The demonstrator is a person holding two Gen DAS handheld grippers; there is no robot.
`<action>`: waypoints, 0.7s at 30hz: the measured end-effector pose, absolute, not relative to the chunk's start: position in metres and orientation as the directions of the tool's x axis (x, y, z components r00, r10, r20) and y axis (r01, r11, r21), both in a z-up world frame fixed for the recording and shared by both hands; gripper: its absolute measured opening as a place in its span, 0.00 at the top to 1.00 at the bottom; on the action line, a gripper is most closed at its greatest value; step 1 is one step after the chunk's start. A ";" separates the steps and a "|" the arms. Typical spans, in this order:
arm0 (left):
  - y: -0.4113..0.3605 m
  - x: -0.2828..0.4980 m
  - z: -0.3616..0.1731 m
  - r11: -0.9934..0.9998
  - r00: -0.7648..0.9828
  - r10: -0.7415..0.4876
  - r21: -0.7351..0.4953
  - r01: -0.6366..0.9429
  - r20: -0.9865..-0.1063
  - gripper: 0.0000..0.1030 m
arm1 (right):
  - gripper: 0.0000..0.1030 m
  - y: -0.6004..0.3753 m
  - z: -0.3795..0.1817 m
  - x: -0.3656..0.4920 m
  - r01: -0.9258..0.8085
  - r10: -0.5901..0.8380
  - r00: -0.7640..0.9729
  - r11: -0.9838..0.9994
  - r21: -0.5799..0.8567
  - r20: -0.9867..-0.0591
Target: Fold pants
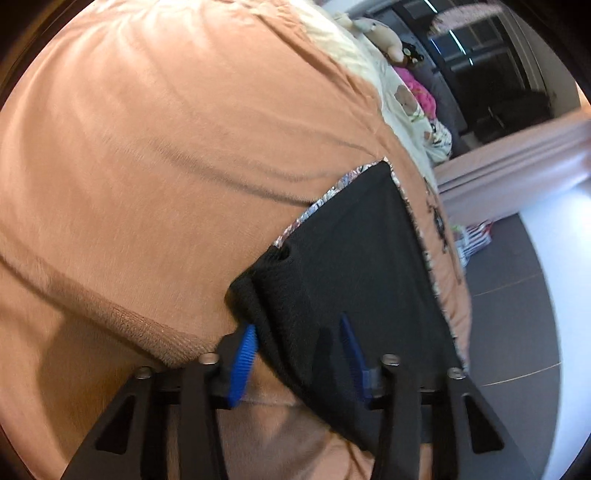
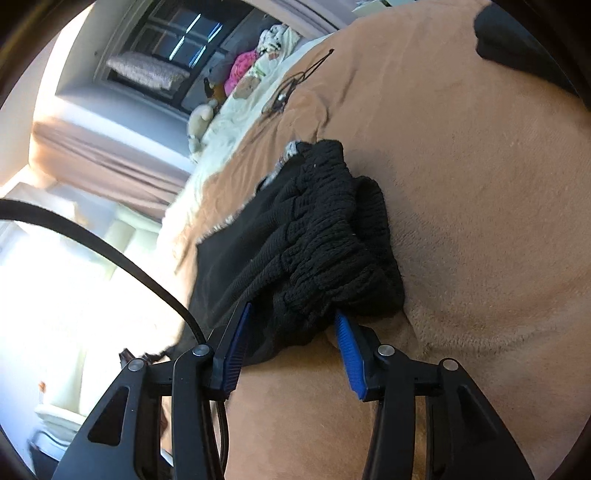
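Black pants (image 1: pixel 354 258) lie on an orange-brown blanket (image 1: pixel 166 147) on a bed. In the left wrist view my left gripper (image 1: pixel 297 332) has its blue pads wide apart, with the ribbed waistband corner and black cloth lying between them. In the right wrist view my right gripper (image 2: pixel 293 321) also stands with its jaws apart, the bunched ribbed waistband (image 2: pixel 332 236) sitting between the fingertips. A patterned lining (image 1: pixel 317 203) shows along the pants' far edge.
The blanket (image 2: pixel 480 184) spreads wide to the right. A cream quilt (image 1: pixel 406 96) with stuffed toys (image 1: pixel 384 33) and pink cloth lies at the bed's far end. Grey floor (image 1: pixel 517 295) borders the bed. A black cable (image 2: pixel 110 251) crosses the right wrist view.
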State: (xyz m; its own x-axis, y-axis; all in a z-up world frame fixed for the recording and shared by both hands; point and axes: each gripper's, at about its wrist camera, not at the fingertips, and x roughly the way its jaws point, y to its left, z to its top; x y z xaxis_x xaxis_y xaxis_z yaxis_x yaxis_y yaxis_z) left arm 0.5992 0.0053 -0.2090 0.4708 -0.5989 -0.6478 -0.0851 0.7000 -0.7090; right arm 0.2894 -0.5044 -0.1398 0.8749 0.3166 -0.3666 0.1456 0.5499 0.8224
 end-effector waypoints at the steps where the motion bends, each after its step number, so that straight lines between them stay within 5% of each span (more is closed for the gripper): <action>1: 0.005 0.598 -0.211 0.699 0.465 -0.598 -0.708 -0.095 -0.653 0.67 | 0.57 -0.506 -0.141 0.288 0.136 0.318 0.880 0.540 0.830 -0.351; 6: -0.001 0.602 -0.213 0.718 0.470 -0.580 -0.690 -0.092 -0.666 0.70 | 0.57 -0.500 -0.153 0.297 0.154 0.327 0.871 0.526 0.836 -0.366; 9: -0.005 0.606 -0.212 0.765 0.487 -0.513 -0.634 -0.116 -0.708 0.92 | 0.57 -0.499 -0.160 0.310 0.166 0.339 0.862 0.513 0.842 -0.376; 11: -0.011 0.605 -0.205 0.799 0.508 -0.474 -0.593 -0.095 -0.719 0.94 | 0.58 -0.501 -0.162 0.318 0.164 0.342 0.864 0.500 0.850 -0.368; 13: -0.012 0.602 -0.199 0.811 0.524 -0.454 -0.578 -0.091 -0.721 0.95 | 0.79 -0.503 -0.161 0.321 0.172 0.337 0.865 0.497 0.851 -0.372; 21: -0.002 0.588 -0.154 0.798 0.590 -0.452 -0.599 -0.067 -0.669 0.96 | 0.88 -0.494 -0.128 0.312 0.174 0.308 0.866 0.550 0.817 -0.393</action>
State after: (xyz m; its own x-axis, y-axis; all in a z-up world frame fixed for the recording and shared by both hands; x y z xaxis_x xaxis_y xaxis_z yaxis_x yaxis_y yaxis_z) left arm 0.5881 -0.0016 -0.1543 0.5901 -0.4519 -0.6690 -0.0674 0.7982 -0.5986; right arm 0.3123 -0.4940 -0.1282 0.8664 0.3083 -0.3928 0.1744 0.5502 0.8166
